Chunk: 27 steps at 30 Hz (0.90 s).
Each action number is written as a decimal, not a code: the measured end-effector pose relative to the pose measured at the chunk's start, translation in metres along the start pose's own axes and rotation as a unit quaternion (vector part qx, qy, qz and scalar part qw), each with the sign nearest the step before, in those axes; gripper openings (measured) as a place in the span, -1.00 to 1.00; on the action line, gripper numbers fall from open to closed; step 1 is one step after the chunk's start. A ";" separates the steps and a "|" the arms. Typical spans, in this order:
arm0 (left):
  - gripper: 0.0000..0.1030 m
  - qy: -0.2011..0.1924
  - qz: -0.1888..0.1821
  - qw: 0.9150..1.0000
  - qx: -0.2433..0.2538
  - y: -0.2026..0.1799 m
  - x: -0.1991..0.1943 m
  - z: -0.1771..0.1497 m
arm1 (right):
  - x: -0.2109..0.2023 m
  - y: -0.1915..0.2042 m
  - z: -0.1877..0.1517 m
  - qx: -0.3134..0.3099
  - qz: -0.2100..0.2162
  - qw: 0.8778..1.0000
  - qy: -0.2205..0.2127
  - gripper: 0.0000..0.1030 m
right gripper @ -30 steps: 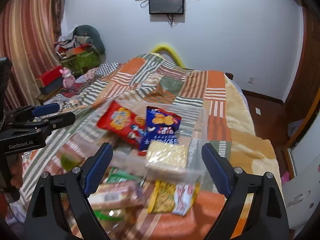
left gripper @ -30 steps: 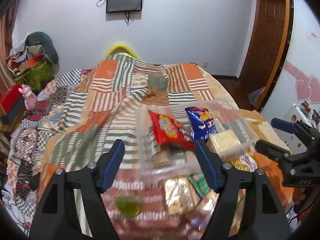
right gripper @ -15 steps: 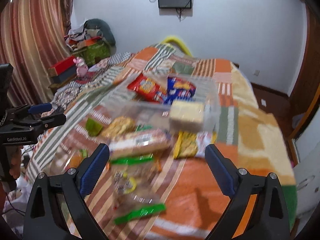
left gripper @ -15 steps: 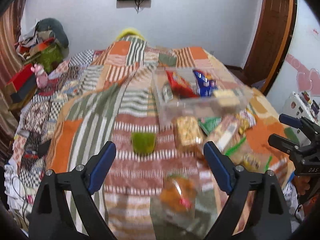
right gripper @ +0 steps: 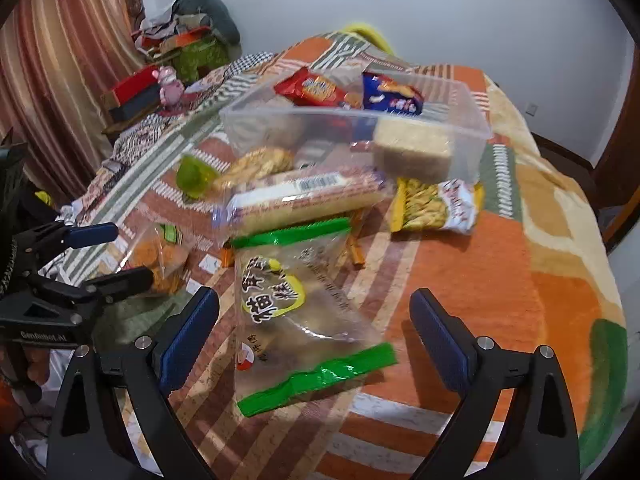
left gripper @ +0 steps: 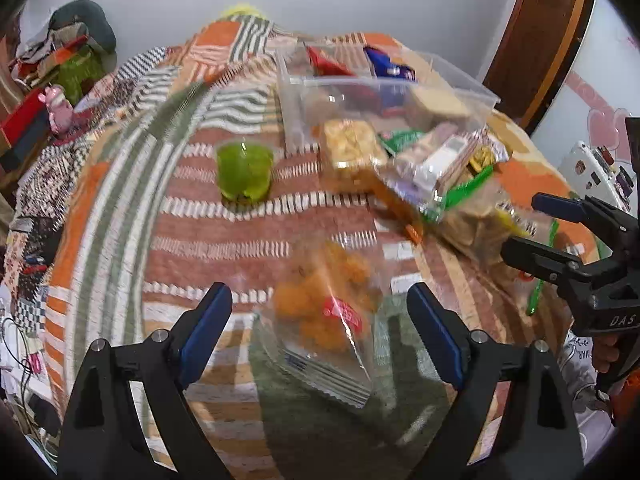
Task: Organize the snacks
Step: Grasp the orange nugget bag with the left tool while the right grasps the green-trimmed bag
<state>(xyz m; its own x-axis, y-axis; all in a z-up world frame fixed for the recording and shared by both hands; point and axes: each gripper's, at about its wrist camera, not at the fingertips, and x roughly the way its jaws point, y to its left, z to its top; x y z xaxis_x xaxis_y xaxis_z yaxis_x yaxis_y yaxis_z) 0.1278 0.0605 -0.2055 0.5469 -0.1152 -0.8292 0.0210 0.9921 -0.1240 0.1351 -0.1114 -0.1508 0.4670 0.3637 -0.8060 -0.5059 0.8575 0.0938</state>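
While jaws gape, orange snack bag [left gripper: 324, 308], green-edged bag [right gripper: 296, 312] lie loose

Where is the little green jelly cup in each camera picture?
Left wrist view: the green jelly cup stands upper left of middle on the striped blanket, left of the clear plastic bin.
Right wrist view: the cup sits left of middle, below the bin's left corner.
Shared landmark: the clear plastic bin with the snacks.

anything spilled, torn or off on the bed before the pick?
Nothing spilled or torn. Several packets still lie loose on the blanket outside the clear bin, including the orange snack bag and the green-edged bag. Some blur.
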 end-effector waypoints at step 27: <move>0.00 -0.061 -0.011 0.998 -0.005 0.002 -0.026 0.007 | -0.033 -0.017 0.001 0.027 0.024 0.999 -0.033 -0.28</move>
<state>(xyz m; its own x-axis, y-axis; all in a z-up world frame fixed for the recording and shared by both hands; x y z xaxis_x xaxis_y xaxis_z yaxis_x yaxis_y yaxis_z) 0.1193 0.0655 -0.1806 0.6449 -0.1290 -0.7533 0.0257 0.9887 -0.1474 0.1292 -0.1379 -0.1252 0.4906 0.4271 -0.7595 -0.4898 0.8561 0.1650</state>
